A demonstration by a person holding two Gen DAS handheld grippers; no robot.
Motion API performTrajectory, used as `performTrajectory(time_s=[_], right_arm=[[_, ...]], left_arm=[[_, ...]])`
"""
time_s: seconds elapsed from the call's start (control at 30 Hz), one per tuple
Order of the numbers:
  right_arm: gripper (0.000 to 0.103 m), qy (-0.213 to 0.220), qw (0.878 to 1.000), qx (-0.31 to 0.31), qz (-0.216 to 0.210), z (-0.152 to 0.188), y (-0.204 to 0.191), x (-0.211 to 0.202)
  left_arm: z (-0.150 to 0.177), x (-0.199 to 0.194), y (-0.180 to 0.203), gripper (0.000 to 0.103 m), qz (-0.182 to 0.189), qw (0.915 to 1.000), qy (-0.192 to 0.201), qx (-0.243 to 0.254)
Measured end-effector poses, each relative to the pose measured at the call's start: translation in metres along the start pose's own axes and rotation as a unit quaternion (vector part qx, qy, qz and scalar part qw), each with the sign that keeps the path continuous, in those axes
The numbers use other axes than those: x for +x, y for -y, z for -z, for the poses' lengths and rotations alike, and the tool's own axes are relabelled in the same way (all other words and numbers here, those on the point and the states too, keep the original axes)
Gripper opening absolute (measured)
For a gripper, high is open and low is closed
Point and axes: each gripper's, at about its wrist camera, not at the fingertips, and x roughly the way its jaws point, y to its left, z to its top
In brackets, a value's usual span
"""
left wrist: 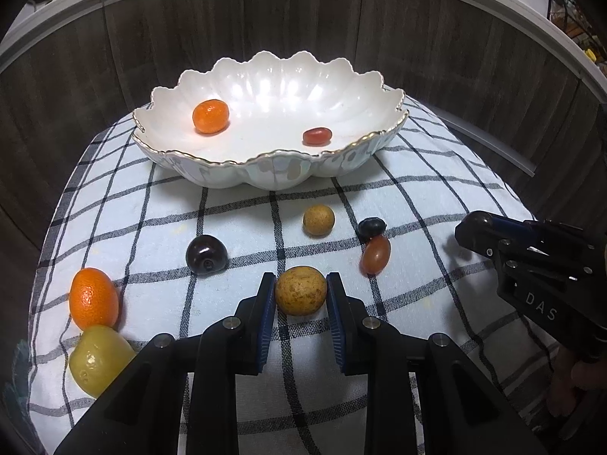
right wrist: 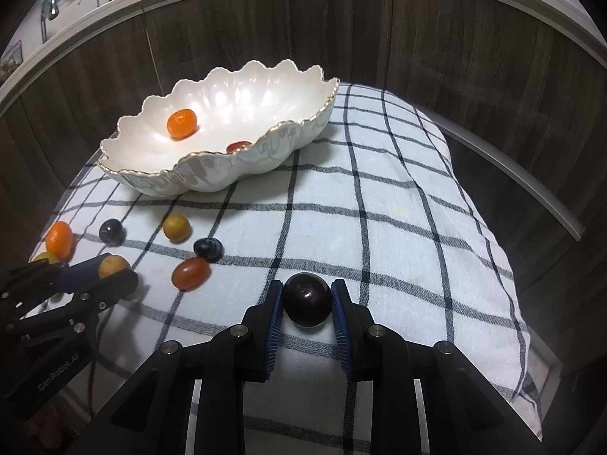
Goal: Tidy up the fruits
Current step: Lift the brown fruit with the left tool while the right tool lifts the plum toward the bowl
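Note:
A white scalloped bowl (left wrist: 197, 167) (right wrist: 151, 185) sits at the back of a checked cloth and holds an orange fruit (left wrist: 210, 116) and a small red fruit (left wrist: 317, 136). My left gripper (left wrist: 300, 290) is shut on a tan round fruit (left wrist: 300, 291), which also shows in the right wrist view (right wrist: 113, 265). My right gripper (right wrist: 307, 297) is shut on a dark round fruit (right wrist: 307, 298). The right gripper shows at the right edge of the left wrist view (left wrist: 474, 227).
Loose on the cloth (left wrist: 417, 197): a second tan fruit (left wrist: 318, 220), a dark cherry (left wrist: 206, 254), a blueberry (left wrist: 371, 227), a red grape tomato (left wrist: 375, 254), an orange kumquat (left wrist: 93, 298) and a yellow-green fruit (left wrist: 96, 358). A dark wood wall (left wrist: 303, 19) curves behind.

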Motion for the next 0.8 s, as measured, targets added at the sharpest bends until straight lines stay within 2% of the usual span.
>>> performTrajectory(time_s=[0.47, 0.8], right_arm=[[0.027, 0.014, 1.000, -0.004, -0.003, -0.014, -0.007, -0.011], [0.027, 0.035, 0.999, -0.009, -0.008, -0.036, -0.015, -0.019]], left_arm=[[-0.012, -0.013, -0.008, 0.027, -0.008, 0.9998, 0.008, -0.016], [-0.025, -0.021, -0.022, 0.027, -0.022, 0.9990, 0.018, -0.034]])
